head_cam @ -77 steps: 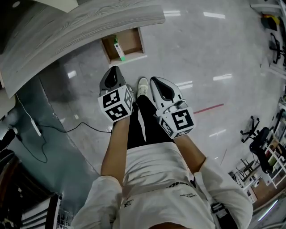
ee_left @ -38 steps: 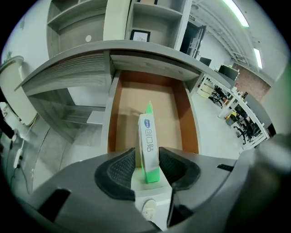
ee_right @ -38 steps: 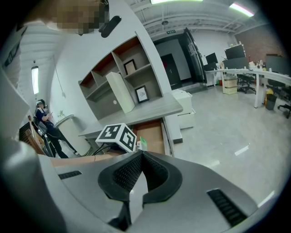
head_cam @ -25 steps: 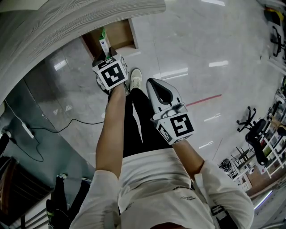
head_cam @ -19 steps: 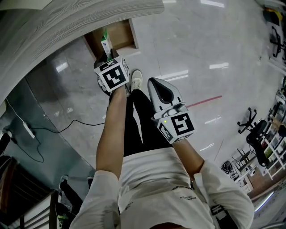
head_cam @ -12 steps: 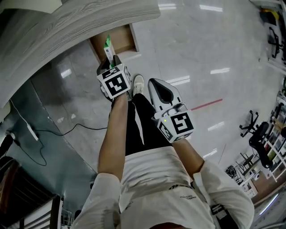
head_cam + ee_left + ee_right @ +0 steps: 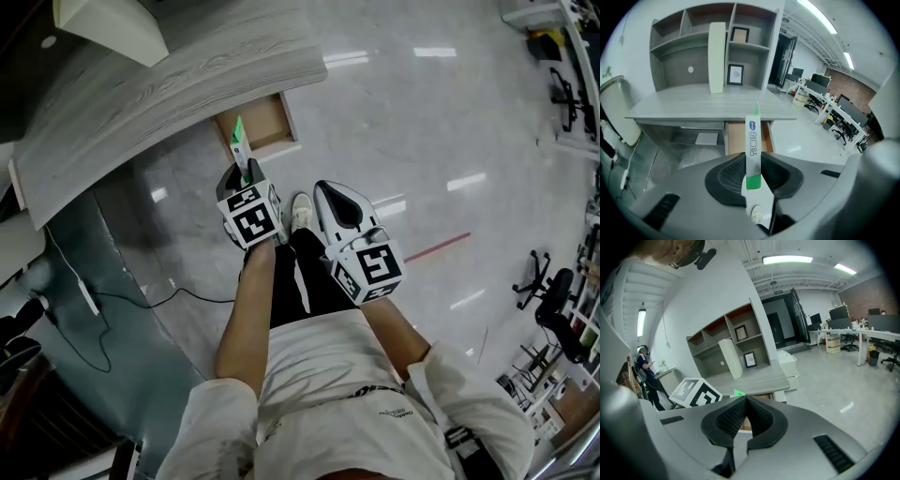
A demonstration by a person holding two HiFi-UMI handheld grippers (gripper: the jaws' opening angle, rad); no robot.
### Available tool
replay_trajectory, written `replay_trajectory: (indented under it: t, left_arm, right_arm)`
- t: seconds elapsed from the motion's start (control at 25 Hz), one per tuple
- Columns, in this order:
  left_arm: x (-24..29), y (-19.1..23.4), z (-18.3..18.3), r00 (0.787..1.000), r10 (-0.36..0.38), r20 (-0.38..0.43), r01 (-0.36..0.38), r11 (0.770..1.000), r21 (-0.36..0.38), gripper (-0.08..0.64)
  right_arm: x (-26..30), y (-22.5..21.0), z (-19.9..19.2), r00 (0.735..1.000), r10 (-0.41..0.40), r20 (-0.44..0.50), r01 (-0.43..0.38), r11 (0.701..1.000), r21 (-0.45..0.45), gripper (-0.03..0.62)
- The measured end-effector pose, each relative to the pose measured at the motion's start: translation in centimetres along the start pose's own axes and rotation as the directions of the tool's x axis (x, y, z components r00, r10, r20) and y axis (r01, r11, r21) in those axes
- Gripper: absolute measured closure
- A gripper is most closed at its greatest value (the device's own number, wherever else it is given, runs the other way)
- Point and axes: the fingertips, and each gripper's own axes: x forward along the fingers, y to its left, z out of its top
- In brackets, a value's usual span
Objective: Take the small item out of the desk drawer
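Note:
A slim white box with a green end (image 7: 239,141) (image 7: 753,140) stands upright between the jaws of my left gripper (image 7: 242,174) (image 7: 753,174), which is shut on its lower part. It hangs above the floor, in front of the open wooden drawer (image 7: 269,124) (image 7: 736,138) under the grey desk (image 7: 169,80) (image 7: 708,107). The box's green tip (image 7: 738,393) also shows in the right gripper view, beside the left gripper's marker cube (image 7: 696,393). My right gripper (image 7: 330,190) (image 7: 745,400) hovers to the right of the left one, shut, with nothing in it.
A shelf unit (image 7: 712,42) with picture frames and a leaning white panel (image 7: 717,57) stands on the desk. A cable (image 7: 141,300) and power strip (image 7: 86,295) lie on the floor at left. My legs and shoe (image 7: 302,211) are below. Office chairs (image 7: 548,300) stand far right.
The box was lying in the drawer while my left gripper was empty. The left gripper reached in, took it, and has drawn back toward me with the box upright.

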Motion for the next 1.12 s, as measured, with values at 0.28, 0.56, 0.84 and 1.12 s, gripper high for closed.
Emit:
replay_trajectory:
  t: [0.28, 0.56, 0.84, 1.12]
  left_arm:
    - [-5.9, -1.0, 4.5, 0.996, -0.022, 0.081, 0.019, 0.999, 0.04, 0.46]
    - [-11.0, -2.0, 8.0, 0.985, -0.071, 0.156, 0.061, 0.996, 0.067, 0.46]
    - [-16.9, -2.8, 11.7, 0.963, -0.101, 0.25, 0.071, 0.989, 0.128, 0.46]
    - [-22.0, -4.0, 14.0, 0.935, -0.13, 0.329, 0.087, 0.986, 0.143, 0.46]
  right_arm:
    - [-2.1, 1.6, 4.2, 0.999, 0.011, 0.046, -0.01, 1.0, -0.011, 0.56]
    - [-3.5, 4.2, 7.6, 0.996, 0.037, 0.084, -0.034, 0.999, -0.032, 0.56]
    - [-5.3, 5.9, 11.5, 0.99, 0.048, 0.133, -0.04, 0.997, -0.066, 0.56]
    - [-7.6, 6.9, 14.8, 0.981, 0.041, 0.188, -0.027, 0.997, -0.077, 0.56]
